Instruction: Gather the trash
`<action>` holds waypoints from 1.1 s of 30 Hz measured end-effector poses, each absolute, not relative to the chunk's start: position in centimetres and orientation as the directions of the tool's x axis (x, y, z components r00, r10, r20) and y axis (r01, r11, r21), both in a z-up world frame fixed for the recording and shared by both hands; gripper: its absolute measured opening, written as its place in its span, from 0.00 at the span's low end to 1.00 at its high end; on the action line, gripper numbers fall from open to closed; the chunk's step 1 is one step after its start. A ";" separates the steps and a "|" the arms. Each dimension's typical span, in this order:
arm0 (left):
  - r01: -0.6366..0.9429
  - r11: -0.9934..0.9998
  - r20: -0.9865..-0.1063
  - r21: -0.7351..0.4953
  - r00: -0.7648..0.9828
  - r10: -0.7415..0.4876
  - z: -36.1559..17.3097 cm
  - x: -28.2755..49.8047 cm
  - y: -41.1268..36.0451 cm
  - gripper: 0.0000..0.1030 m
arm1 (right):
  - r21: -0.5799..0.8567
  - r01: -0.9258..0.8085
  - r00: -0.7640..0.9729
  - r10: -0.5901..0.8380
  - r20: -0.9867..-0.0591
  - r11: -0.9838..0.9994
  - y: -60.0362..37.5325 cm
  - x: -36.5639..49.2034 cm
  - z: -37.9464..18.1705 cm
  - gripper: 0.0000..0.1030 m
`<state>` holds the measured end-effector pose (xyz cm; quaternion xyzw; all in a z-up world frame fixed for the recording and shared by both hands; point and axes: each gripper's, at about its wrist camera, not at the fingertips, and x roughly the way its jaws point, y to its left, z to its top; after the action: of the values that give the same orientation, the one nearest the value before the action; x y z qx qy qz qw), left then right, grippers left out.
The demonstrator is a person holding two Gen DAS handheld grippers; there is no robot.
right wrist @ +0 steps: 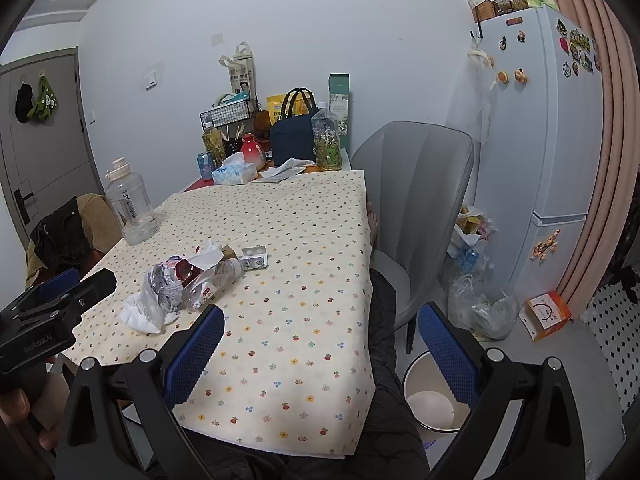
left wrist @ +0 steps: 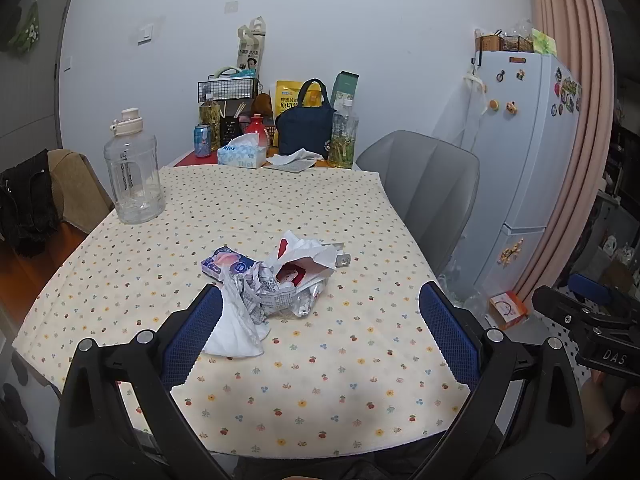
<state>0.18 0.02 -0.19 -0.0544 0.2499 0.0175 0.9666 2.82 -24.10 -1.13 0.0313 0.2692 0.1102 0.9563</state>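
Holding both my claws wide apart, empty: the left claw (left wrist: 320,332) hangs just before the crumpled white paper-and-wrapper trash pile (left wrist: 276,280) on the flowered tablecloth (left wrist: 320,380); my right claw (right wrist: 320,348) is beside it.

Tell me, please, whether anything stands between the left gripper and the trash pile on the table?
Nothing visible does. The left gripper is open above bare tablecloth, and the trash pile lies just ahead, its white tissue already beside one of the fingers.
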 end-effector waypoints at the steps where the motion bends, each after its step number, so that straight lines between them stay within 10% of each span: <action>1: -0.062 0.993 -0.485 -0.097 0.874 0.007 -0.2 0.2 0.0 0.94 | 0.120 -0.193 0.831 0.227 -0.508 0.974 -24.1 2.8 -1.1 0.93; 33: -0.071 0.994 -0.471 -0.086 0.882 0.022 -0.1 -0.2 -0.1 0.95 | 0.138 -0.186 0.837 0.230 -0.497 0.973 -24.8 2.7 -0.8 0.93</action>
<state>-0.22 -0.13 -0.10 -0.0505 0.2417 0.0240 0.9687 2.74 -24.78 -0.82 0.0419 0.2644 0.1087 0.9574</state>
